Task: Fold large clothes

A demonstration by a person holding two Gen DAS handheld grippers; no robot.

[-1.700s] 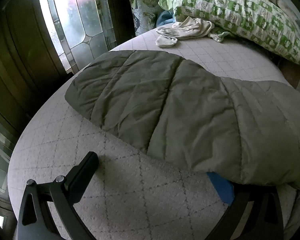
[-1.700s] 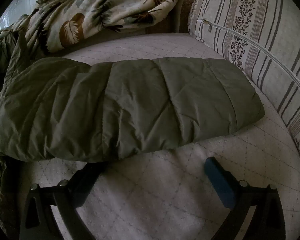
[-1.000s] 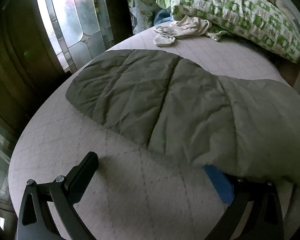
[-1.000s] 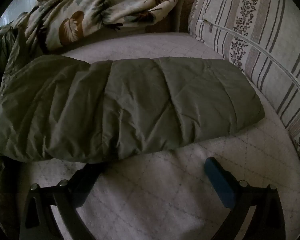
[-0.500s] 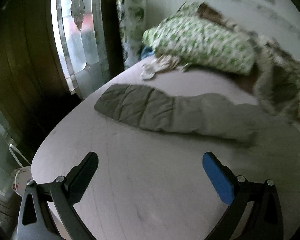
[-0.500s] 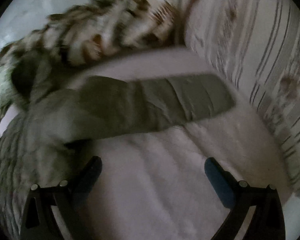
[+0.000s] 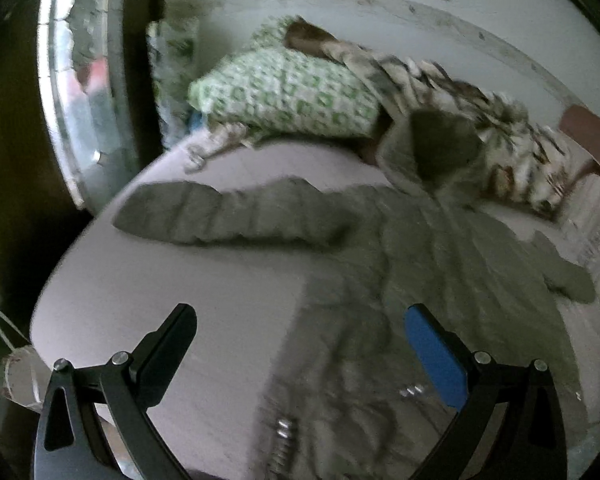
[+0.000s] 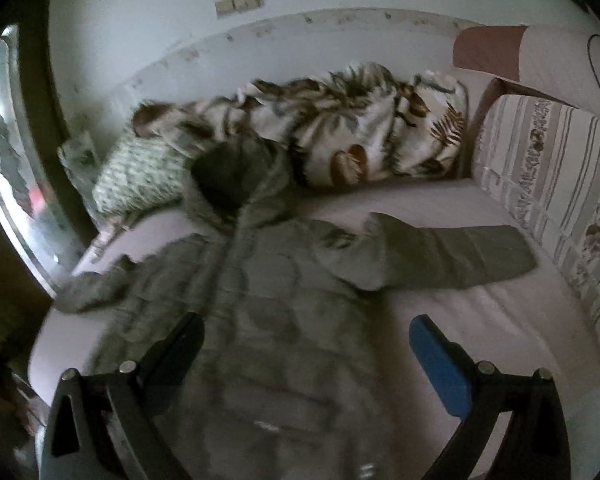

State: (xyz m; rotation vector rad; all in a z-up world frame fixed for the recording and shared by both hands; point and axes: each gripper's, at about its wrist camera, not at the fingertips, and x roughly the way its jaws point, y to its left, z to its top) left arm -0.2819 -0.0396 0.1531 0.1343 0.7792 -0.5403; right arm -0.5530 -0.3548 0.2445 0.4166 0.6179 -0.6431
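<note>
Bed [image 8: 480, 320] bears jacket [image 8: 268, 300] beneath both empty, spread hand-held grippers [image 7: 300, 344] [image 8: 306, 350].

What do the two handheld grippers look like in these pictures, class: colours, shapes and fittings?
The left gripper and right gripper look alike: black curved frames with triangular cut-outs and silver bolt heads. Each carries one black finger pad and one blue finger pad. No cables, markings, hands or sleeves show.
</note>
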